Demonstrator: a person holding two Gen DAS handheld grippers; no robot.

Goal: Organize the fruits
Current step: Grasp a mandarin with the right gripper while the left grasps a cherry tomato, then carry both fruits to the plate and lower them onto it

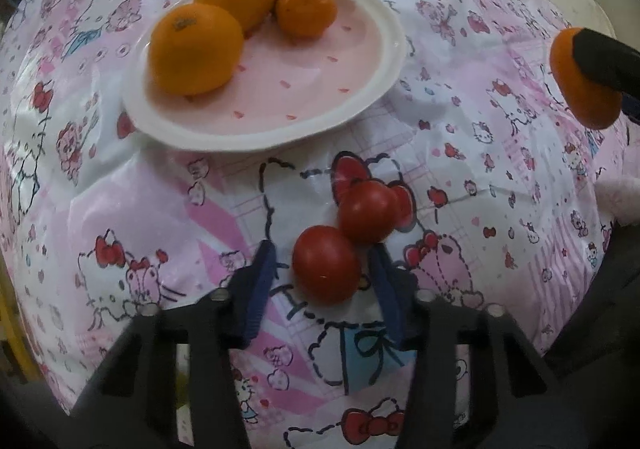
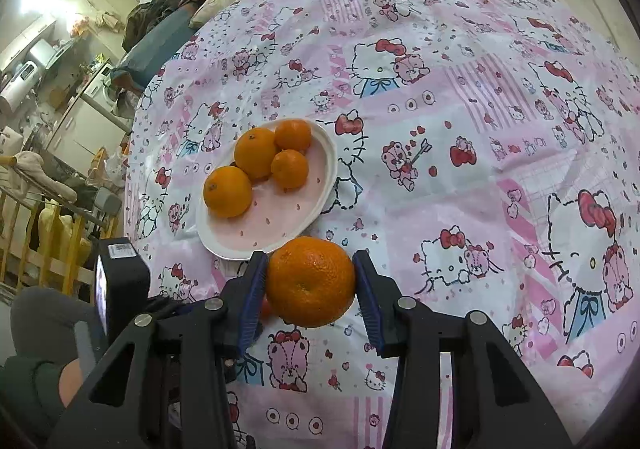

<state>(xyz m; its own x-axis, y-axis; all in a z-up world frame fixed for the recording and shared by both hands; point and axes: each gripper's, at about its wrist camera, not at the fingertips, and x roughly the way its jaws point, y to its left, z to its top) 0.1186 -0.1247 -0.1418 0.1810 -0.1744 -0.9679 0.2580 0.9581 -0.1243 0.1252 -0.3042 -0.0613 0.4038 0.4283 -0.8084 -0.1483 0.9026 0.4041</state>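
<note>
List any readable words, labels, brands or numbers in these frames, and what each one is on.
None can be read.
White sticker on the left gripper's black body: print too small.
Small sticker on the front orange: blurred.
Tablecloth: cartoon pictures only, no legible words.

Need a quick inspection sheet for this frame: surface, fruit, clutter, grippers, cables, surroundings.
Surface: pink cartoon-print cloth, wrinkled, over a bed.
Job's things: plate with four oranges; two tomatoes on the cloth, touching each other, off the plate.
Clutter: nothing seen on the cloth.
Grippers: left hand-held gripper straddles the near tomato; right pad at it, left pad shows a gap. Right hand-held gripper clamps a fifth orange, raised near the plate's edge.
Cables: nothing seen.
Surroundings: cluttered room at left, with a wooden rail, cabinets, piled clothes and bedding.
</note>
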